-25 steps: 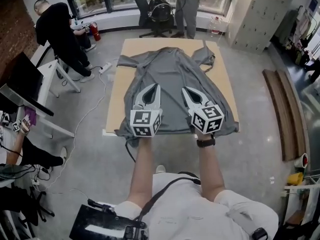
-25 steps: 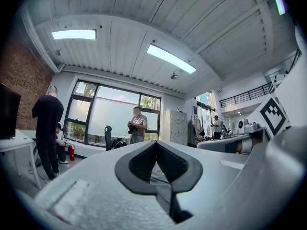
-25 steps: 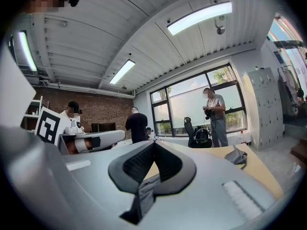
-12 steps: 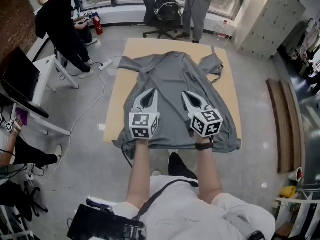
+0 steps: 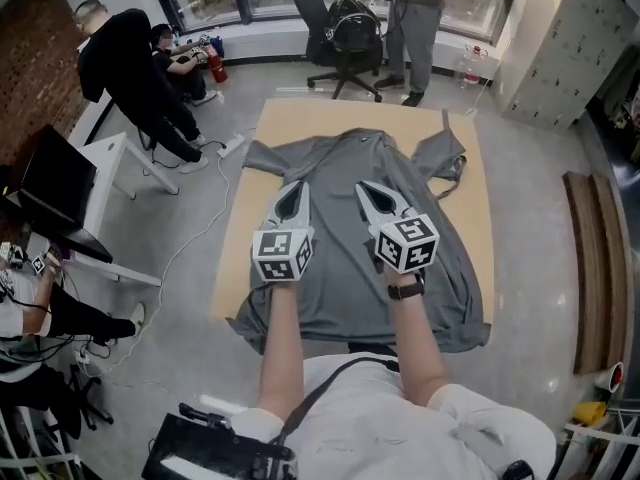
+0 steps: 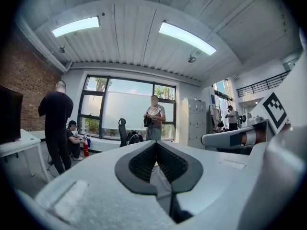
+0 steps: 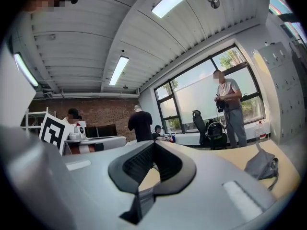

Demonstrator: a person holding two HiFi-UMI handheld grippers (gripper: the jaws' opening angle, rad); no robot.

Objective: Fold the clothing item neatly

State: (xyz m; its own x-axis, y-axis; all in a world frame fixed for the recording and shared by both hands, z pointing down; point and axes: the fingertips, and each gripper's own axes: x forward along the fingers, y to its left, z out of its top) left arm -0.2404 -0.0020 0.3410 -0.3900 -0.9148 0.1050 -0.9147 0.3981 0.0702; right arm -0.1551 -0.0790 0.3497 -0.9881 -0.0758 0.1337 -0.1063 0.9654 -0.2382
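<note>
Lying spread on the tan table [image 5: 300, 116], the grey garment [image 5: 345, 278] passes beneath the left gripper [image 5: 297, 184] and right gripper [image 5: 362, 186], both closed tip to tip over its middle.

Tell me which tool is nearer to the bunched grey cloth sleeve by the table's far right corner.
Right. The right tool is just left of the bunched grey cloth sleeve; the left tool is further left again.

Office-type workspace: desk [image 5: 112, 156], monitor [image 5: 52, 186], swivel chair [image 5: 340, 30], lockers [image 5: 562, 40]
</note>
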